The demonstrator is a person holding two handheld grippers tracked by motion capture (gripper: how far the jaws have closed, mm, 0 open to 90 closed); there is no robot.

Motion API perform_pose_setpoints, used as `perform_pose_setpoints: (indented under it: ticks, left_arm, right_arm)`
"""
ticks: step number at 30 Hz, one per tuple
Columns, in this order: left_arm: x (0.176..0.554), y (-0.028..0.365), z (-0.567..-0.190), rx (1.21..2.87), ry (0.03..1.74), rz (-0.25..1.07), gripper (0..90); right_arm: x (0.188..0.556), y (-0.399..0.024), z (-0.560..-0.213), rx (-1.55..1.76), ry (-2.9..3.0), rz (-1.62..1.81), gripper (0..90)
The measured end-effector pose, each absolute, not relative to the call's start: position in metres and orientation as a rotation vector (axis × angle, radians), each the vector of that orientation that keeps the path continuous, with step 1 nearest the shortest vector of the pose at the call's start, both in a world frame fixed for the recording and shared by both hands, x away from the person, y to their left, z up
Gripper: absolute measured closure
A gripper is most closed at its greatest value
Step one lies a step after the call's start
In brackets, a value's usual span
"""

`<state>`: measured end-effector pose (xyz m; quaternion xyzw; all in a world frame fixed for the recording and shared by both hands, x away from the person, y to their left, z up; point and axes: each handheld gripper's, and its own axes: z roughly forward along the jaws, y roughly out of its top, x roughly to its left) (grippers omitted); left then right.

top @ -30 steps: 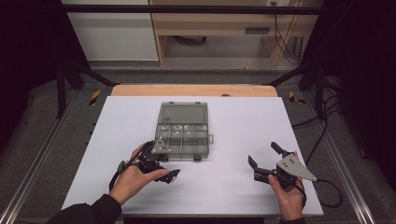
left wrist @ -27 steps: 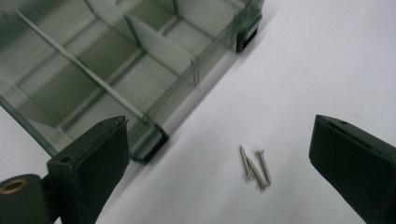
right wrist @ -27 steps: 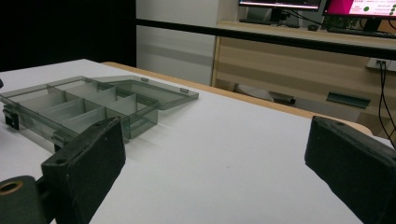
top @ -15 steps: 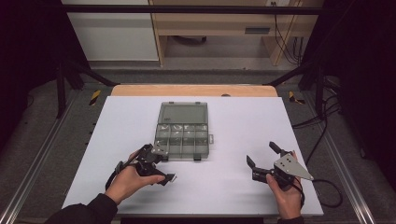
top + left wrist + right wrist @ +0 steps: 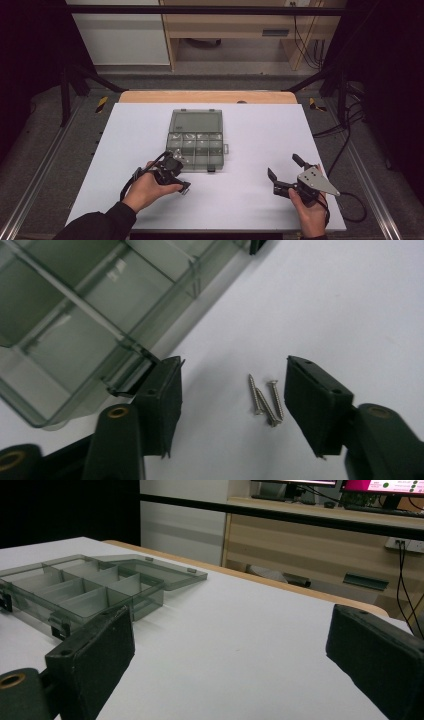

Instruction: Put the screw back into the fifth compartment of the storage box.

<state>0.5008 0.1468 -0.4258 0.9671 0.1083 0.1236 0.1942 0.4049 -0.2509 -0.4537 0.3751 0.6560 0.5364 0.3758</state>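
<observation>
A clear grey compartment box (image 5: 218, 150) lies open mid-table, its lid folded back away from me. My left gripper (image 5: 179, 173) sits at the box's near left corner, pointing down at the white table. Three small silver screws (image 5: 265, 400) lie loose on the table between its jaws. Those jaws have just been closing around the screws, but the pads stand apart from them, so my left gripper (image 5: 232, 375) is open. My right gripper (image 5: 283, 166) rests at the near right, wide open with nothing between its jaws (image 5: 230, 630). The box (image 5: 85, 595) lies to its left.
The white table top (image 5: 260, 130) has a wooden strip (image 5: 207, 96) along its far edge. Beyond it stand wooden furniture (image 5: 240, 25) and hanging cables (image 5: 350, 120). A cable (image 5: 352, 210) trails from the right gripper near the table's right corner.
The left hand has drawn slightly back from the box toward the near edge, and its jaws look narrower. The right hand has stayed where it was.
</observation>
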Motion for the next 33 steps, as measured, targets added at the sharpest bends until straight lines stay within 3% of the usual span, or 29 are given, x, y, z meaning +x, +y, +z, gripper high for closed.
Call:
perform_pose_setpoints:
  ticks: [12, 33]
  left_arm:
    - [0.501, 0.142, -0.43, 2.774, 0.294, 0.292, 62.0]
    - [0.506, 0.141, -0.436, 2.774, 0.306, 0.281, 74.1]
  right_arm:
    - [0.404, -0.254, -0.454, 0.97, 1.675, 1.375, 5.2]
    - [0.405, -0.25, -0.455, 0.947, 1.709, 1.367, 4.9]
